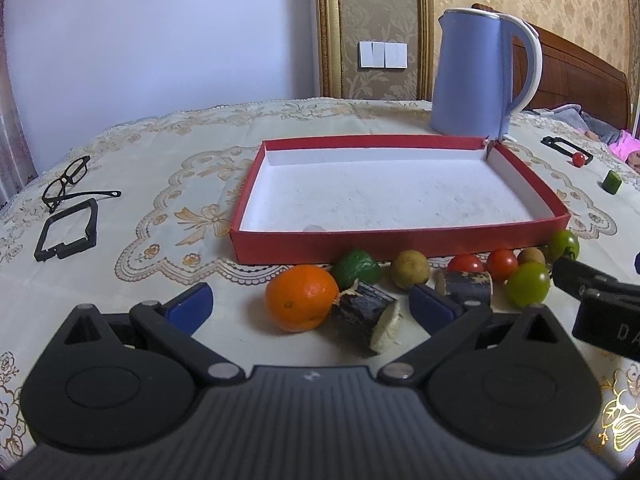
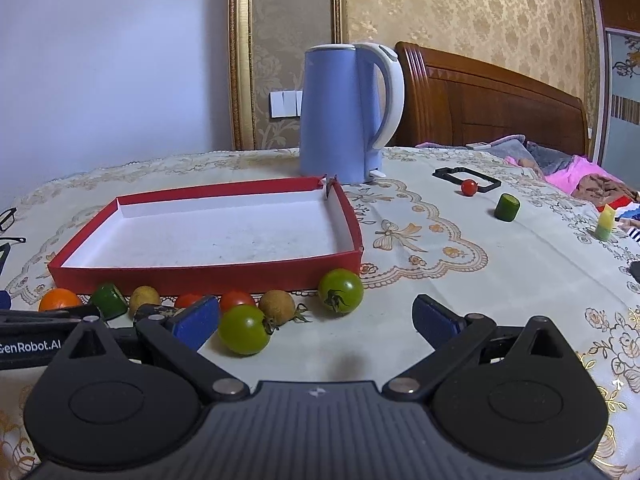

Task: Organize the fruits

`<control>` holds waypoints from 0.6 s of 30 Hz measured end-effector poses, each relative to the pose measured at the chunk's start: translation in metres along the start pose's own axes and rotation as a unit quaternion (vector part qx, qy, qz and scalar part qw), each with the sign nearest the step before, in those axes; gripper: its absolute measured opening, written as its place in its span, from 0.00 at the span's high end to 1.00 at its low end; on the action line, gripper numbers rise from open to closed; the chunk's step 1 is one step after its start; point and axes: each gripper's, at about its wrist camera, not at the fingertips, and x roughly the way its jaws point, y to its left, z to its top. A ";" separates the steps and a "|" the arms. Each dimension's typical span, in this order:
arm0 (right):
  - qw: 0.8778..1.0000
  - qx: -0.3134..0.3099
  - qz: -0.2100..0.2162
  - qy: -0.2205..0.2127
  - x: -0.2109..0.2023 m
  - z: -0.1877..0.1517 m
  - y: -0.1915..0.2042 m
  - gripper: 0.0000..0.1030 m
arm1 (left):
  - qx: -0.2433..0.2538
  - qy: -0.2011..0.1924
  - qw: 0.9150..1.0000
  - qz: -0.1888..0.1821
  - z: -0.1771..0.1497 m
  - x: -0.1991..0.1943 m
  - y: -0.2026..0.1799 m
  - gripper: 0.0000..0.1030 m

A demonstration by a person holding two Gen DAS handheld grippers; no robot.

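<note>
Both our tools are spread wide and hold nothing: the left tool (image 1: pixel 310 304) frames the orange (image 1: pixel 301 297) and a cut dark-skinned piece (image 1: pixel 366 316) at lower centre, the right tool (image 2: pixel 316 320) hangs over the green tomatoes (image 2: pixel 244 329). The fruits lie in a row on the table, just in front of the empty red tray (image 1: pixel 400 242). Round fruit may roll off if we nudge it while closing, and our tools sit close enough to collide. The table (image 2: pixel 460 280) wears an embroidered cloth; a blue kettle (image 2: pixel 340 120) stands behind the tray, a bed at far right.
</note>
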 end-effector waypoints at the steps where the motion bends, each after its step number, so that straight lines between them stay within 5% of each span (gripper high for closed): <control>1: 1.000 0.000 0.001 0.000 0.000 0.000 0.000 0.00 | -0.001 0.000 1.000 0.001 0.000 0.000 0.000 0.00; 18: 1.000 -0.002 0.006 0.007 0.003 -0.002 -0.004 0.00 | 0.005 0.004 1.000 -0.003 -0.001 0.002 -0.001 0.00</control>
